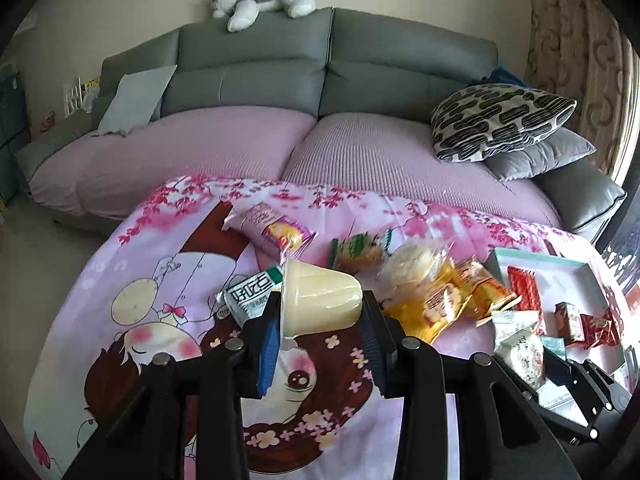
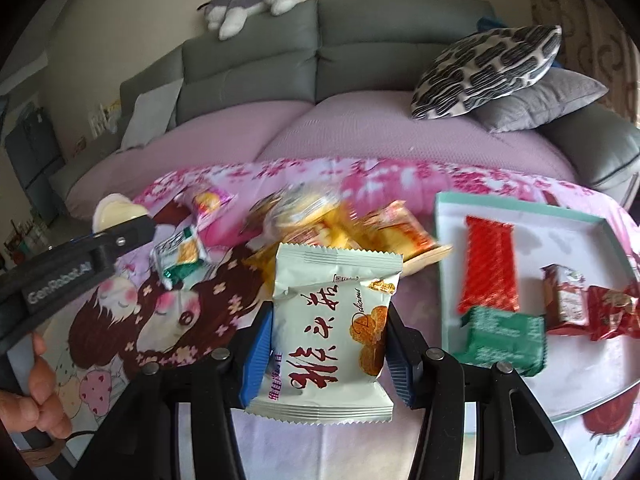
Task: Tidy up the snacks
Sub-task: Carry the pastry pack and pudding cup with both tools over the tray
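Left tool (image 1: 320, 312) clenched on jelly cup (image 1: 320, 300), right tool (image 2: 326, 344) grasping biscuit packet (image 2: 332, 328); carry both level to tray (image 2: 520, 210), frame right.

Soft daylight from curtain (image 1: 576, 40) side, room evenly bright. Fisheye bends sofa (image 1: 320, 52), dark vignette in frame corners. Snack pile (image 2: 320, 216) at surface's far edge motion-blurred in my right view. My claws sharp, shadows faint.
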Action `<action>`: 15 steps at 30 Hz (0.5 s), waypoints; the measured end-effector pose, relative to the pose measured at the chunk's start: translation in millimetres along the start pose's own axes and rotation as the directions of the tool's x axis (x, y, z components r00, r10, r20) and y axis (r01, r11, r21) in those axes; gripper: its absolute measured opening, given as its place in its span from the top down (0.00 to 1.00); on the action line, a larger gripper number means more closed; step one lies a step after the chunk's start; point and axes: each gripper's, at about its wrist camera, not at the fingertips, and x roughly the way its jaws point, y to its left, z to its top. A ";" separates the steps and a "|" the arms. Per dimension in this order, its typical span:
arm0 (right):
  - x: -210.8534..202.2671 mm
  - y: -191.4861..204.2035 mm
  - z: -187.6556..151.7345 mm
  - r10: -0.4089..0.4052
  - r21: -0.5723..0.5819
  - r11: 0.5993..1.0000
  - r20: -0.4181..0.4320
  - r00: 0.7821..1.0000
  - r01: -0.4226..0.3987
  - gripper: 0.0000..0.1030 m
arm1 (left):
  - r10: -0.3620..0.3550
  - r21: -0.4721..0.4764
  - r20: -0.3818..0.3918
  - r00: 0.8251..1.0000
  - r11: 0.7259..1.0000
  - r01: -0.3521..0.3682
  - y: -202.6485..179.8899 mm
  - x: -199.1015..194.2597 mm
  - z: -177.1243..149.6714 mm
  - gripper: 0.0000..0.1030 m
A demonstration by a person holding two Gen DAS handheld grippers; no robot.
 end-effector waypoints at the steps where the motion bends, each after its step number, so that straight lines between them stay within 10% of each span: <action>1: -2.0 -6.1 1.9 -0.007 0.014 1.000 0.006 1.000 0.007 0.47 | -0.002 -0.001 0.005 1.000 1.000 0.002 -1.8 -1.8 0.8 0.62; 15: -36.6 -105.8 13.4 -0.163 0.225 0.964 0.082 0.983 0.141 0.47 | -0.140 0.065 0.026 0.990 0.988 0.138 -67.4 -12.3 6.0 0.62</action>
